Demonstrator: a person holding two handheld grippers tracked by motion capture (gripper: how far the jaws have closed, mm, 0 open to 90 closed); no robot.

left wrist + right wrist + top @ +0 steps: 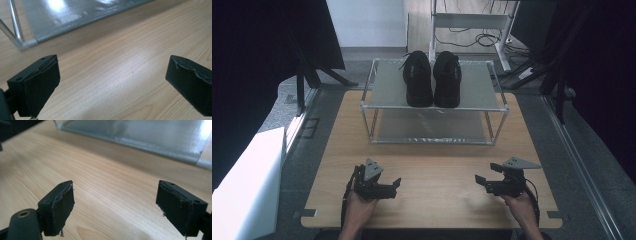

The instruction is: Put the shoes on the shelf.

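Note:
A pair of black shoes stands side by side on the top shelf of a two-tier metal rack (387, 106) at the back of the wooden table (437, 170): left shoe (418, 79), right shoe (447, 79), toes toward me. My left gripper (393, 186) rests low over the table's front left, held in a hand and pointing right. My right gripper (481, 181) sits at the front right, pointing left. In the left gripper view the left gripper (112, 72) is open over bare wood, the rack's lower shelf (75, 15) ahead. The right gripper (117, 200) is open too, facing the lower shelf (140, 135).
A white block (247, 190) stands off the table's left side. Behind the rack are a white desk frame (472, 22) and loose cables (484, 39) on the floor. Dark curtains hang at both sides. Bare wood lies between the grippers and the rack.

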